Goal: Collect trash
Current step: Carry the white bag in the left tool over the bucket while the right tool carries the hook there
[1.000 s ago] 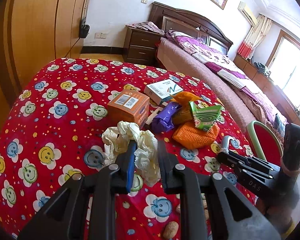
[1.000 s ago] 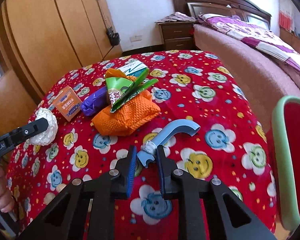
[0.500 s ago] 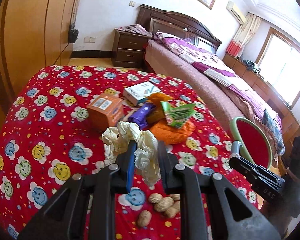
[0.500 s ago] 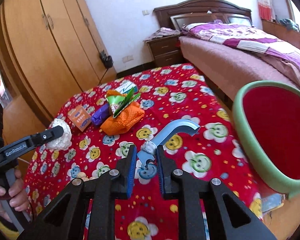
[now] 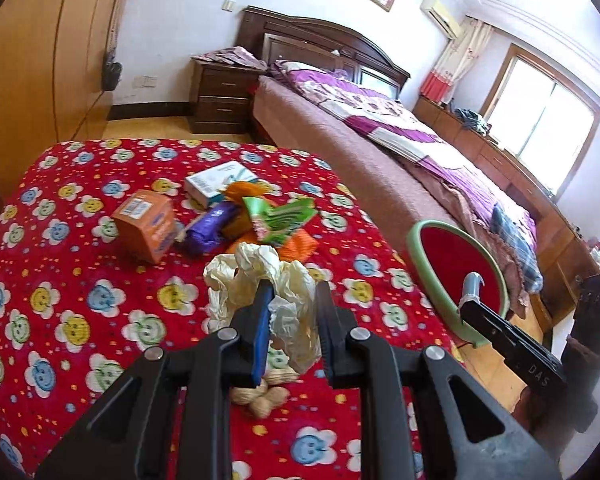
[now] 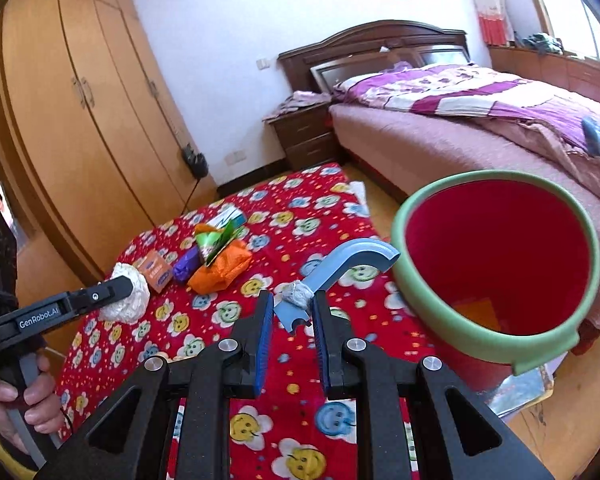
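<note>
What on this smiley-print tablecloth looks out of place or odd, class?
A heap of unshelled peanuts lies loose on the tablecloth near its front edge, apart from the wrapper pile farther back. The blue curved plastic piece in the right claw has a wad wrapped around its stem.

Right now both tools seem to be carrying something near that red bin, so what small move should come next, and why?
Probably carry the right gripper a little further over the red bin before opening its jaws. It grips the blue hooked plastic piece, whose tip is only at the bin's green rim. The left gripper holds the crumpled paper over the tablecloth.
</note>
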Demonstrator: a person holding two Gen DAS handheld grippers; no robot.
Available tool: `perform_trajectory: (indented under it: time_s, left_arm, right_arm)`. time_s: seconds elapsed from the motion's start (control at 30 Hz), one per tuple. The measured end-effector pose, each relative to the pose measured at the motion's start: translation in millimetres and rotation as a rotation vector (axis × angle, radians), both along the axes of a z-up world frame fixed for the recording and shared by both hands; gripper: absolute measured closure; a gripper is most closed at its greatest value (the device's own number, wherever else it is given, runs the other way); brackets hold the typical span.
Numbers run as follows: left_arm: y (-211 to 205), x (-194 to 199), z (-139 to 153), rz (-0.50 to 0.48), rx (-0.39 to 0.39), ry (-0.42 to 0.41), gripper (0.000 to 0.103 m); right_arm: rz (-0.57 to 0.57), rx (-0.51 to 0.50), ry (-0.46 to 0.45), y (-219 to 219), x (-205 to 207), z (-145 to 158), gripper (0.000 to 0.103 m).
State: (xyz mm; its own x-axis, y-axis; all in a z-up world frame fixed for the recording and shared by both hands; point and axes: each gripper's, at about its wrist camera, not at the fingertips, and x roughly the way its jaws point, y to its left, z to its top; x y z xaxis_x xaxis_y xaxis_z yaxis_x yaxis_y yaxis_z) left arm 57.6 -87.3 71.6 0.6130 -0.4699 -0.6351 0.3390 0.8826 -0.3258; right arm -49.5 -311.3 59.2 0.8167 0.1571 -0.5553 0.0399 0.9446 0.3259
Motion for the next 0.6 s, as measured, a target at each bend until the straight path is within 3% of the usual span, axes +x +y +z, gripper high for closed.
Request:
perform_trajectory:
  time_s: [0.6]
  left_arm:
    - [-92,12,-3,-0.171,0.051,0.006,0.082]
  right_arm:
    - [-0.190,0.056,-0.012,-76,-24,-10,0.083]
